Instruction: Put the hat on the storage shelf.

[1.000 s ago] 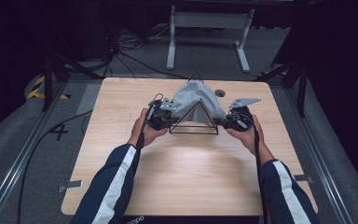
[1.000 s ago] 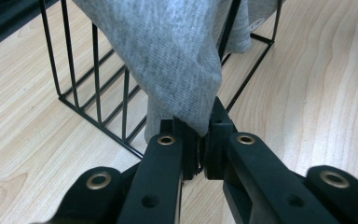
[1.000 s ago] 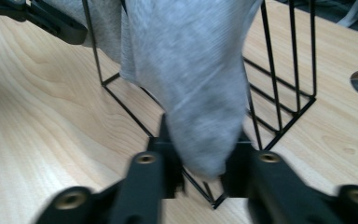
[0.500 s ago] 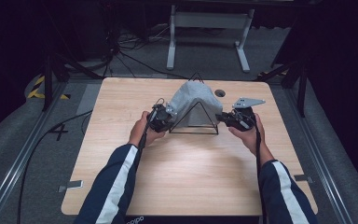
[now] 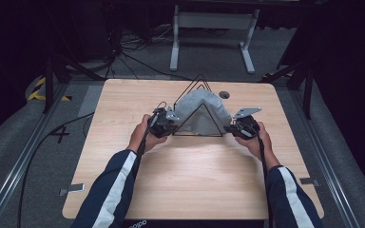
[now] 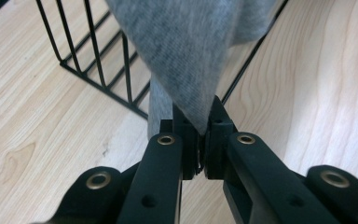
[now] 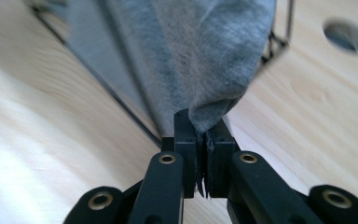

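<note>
Right gripper [image 5: 231, 129] has just clamped the cloth's [image 5: 200, 113] corner, left gripper [image 5: 170, 117] pinching the opposite one, cloth draped over the rack [image 5: 196, 83] near the tabletop's [image 5: 123, 95] far edge, ready for tugging flat.

high view overhead, forward-down; both tongs views close, sharing grey cloth [image 6: 186, 56].

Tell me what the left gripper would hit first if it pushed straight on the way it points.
The left gripper is shut on the grey cloth, so more cloth comes first, then probably the black wire rack under it; depth is hard to judge.
</note>
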Available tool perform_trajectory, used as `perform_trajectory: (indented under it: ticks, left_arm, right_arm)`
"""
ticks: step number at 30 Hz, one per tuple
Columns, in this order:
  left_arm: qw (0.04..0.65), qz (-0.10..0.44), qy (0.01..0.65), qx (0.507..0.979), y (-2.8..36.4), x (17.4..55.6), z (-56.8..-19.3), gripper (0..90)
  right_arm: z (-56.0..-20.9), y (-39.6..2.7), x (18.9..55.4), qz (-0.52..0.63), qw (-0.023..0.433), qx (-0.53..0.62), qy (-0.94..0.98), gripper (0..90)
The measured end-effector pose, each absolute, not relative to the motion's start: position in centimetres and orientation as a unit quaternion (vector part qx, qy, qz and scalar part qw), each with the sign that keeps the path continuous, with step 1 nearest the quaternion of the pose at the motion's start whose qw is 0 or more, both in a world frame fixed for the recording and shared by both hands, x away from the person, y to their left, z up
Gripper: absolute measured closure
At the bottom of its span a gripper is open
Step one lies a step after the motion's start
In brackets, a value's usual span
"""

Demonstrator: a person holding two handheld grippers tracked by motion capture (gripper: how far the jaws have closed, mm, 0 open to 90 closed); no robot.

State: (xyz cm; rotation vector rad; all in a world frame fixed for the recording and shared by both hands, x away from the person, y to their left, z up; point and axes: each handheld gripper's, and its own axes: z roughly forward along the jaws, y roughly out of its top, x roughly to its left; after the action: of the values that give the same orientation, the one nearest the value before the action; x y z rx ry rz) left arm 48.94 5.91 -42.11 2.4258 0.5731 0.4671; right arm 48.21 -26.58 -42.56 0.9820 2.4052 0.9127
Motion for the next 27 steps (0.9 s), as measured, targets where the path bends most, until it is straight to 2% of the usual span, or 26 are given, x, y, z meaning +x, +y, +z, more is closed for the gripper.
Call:
perform_trajectory:
  ticks: [9, 11, 16, 27]
  left_arm:
    - [0.291, 0.159, 0.237, 0.913, 6.3, 49.8, -43.9, 86.4]
    - [0.289, 0.164, 0.239, 0.913, 6.7, 49.7, -43.5, 81.0]
    - [0.293, 0.17, 0.234, 0.911, 8.5, 48.6, -42.3, 75.3]
    - [0.291, 0.186, 0.211, 0.914, 12.3, 44.8, -40.5, 63.5]
  right_arm:
    - [-43.6, -27.5, 48.7, 0.33, 0.19, 0.375, 0.845, 84.8]
    - [-43.5, -27.7, 48.6, 0.334, 0.189, 0.376, 0.844, 83.2]
    - [-42.4, -27.9, 47.7, 0.339, 0.197, 0.364, 0.845, 74.5]
    - [-39.7, -29.0, 44.7, 0.331, 0.197, 0.331, 0.862, 69.3]
